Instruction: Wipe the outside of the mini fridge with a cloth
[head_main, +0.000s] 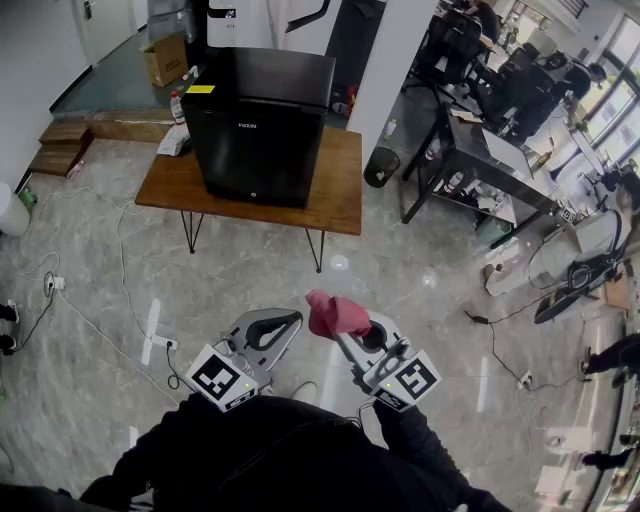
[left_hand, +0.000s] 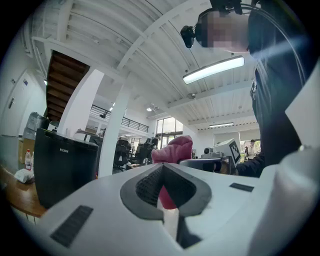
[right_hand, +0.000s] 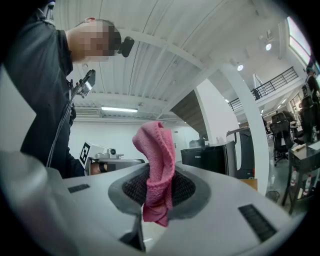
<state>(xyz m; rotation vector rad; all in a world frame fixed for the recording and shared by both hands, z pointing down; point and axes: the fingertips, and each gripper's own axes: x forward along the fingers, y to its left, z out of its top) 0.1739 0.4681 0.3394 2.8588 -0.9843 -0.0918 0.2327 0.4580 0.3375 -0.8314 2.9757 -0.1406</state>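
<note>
Grey marble-look floor (head_main: 90, 330), loose cables across it, open-plan office. Far L of the mini fridge (head_main: 262, 125): low wooden steps (head_main: 60, 145) by the wall. A cardboard box (head_main: 165, 60) sits behind and L of the fridge. Just beside its L side are a bottle (head_main: 178, 107) and a crumpled white item (head_main: 173, 143), both on the same wooden table (head_main: 340, 190).

Fridge is black, upright, door shut, w/ a yellow sticker (head_main: 201, 89) on its top L corner. It stands on the table's L-centre part, bare wood to its R.

R of the fridge: white pillar (head_main: 400, 60), black bin (head_main: 381, 167) on the floor, then dark desks (head_main: 480, 150) and office chairs further R.

Well in front of the fridge, close to the person's body: L gripper (head_main: 292, 322), jaws closed together, nothing pinched btwn them. Just R of it is the pink cloth (head_main: 335, 313), bunched, well apart from the fridge. R gripper (head_main: 350, 335) is clamped on the cloth's lower part; the rest sticks up past the pads.
</note>
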